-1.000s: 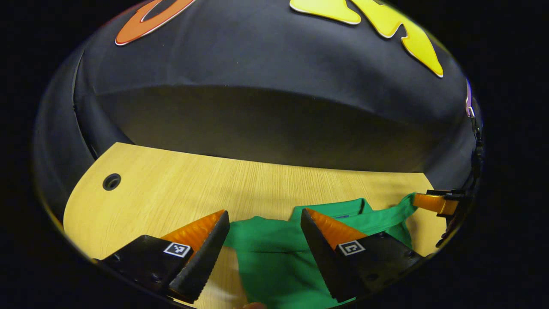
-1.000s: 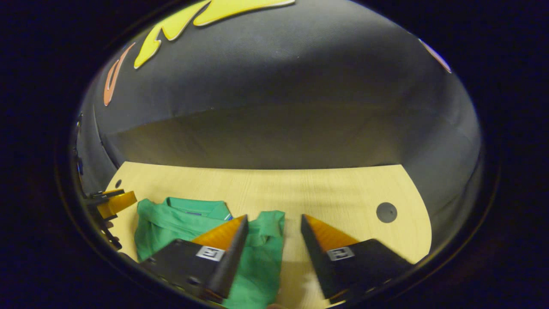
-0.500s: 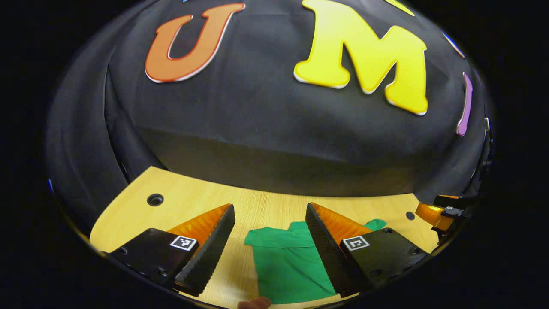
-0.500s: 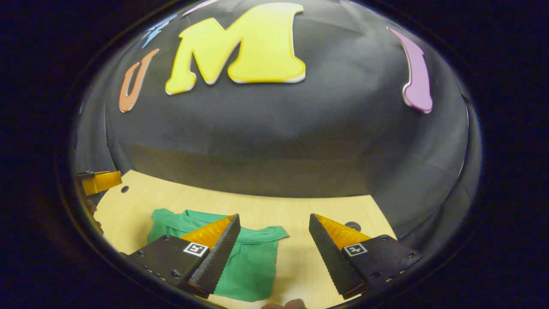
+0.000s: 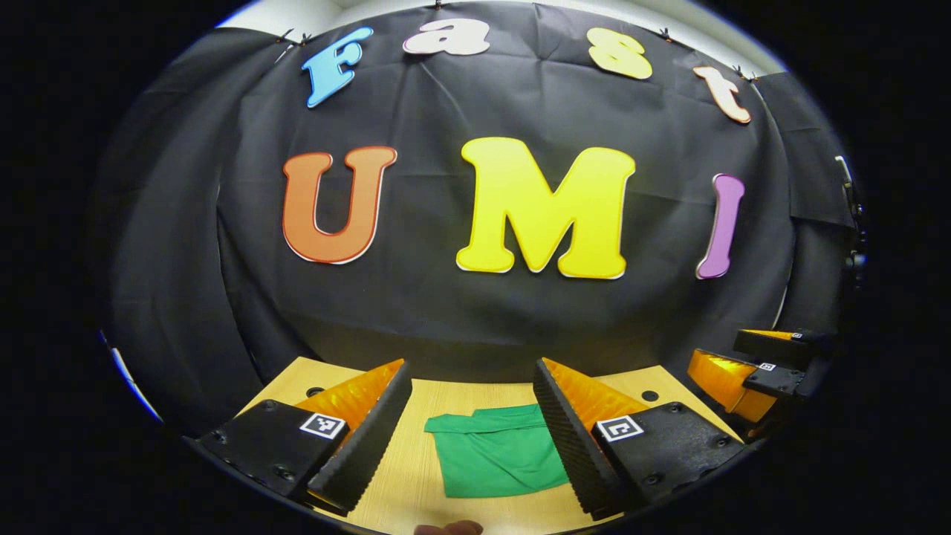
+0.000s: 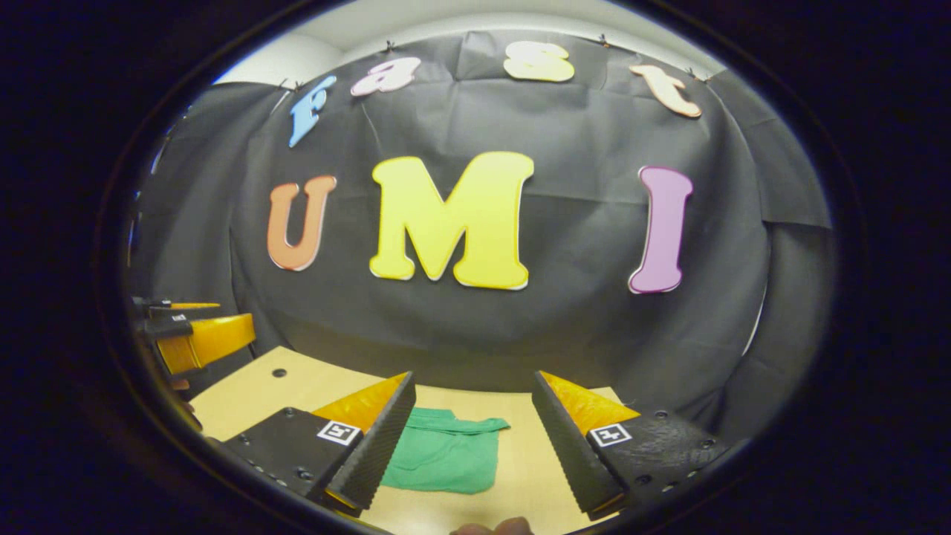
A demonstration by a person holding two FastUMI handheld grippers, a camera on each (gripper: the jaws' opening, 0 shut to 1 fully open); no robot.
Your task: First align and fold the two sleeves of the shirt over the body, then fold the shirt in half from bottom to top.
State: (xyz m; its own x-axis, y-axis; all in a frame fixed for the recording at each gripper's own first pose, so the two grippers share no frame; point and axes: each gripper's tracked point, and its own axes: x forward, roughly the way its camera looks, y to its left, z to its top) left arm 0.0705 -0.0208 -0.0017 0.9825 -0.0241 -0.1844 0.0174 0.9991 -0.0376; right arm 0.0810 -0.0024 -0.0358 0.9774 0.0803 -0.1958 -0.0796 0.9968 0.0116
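Note:
The green shirt (image 5: 498,453) lies folded into a compact rectangle on the wooden table (image 5: 416,483), seen between the fingers in the left gripper view. My left gripper (image 5: 469,438) is open, raised well above and back from the shirt, holding nothing. In the right gripper view the same folded shirt (image 6: 442,453) rests on the table (image 6: 520,475) beneath and ahead of my right gripper (image 6: 472,442), which is open and empty too. The right gripper (image 5: 750,371) appears at the right edge of the left gripper view, and the left gripper (image 6: 193,334) at the left edge of the right gripper view.
The table has round cable holes near its back corners (image 5: 315,391) (image 5: 649,396) (image 6: 278,373). The black cloth wall hangs directly behind the table. A fingertip (image 5: 449,528) shows at the bottom edge of the left gripper view, and another fingertip (image 6: 494,527) in the right gripper view.
Both grippers have pulled up and back from the shirt, which now looks smaller and farther away. Both stayed open. The shirt lies still, folded on the table.

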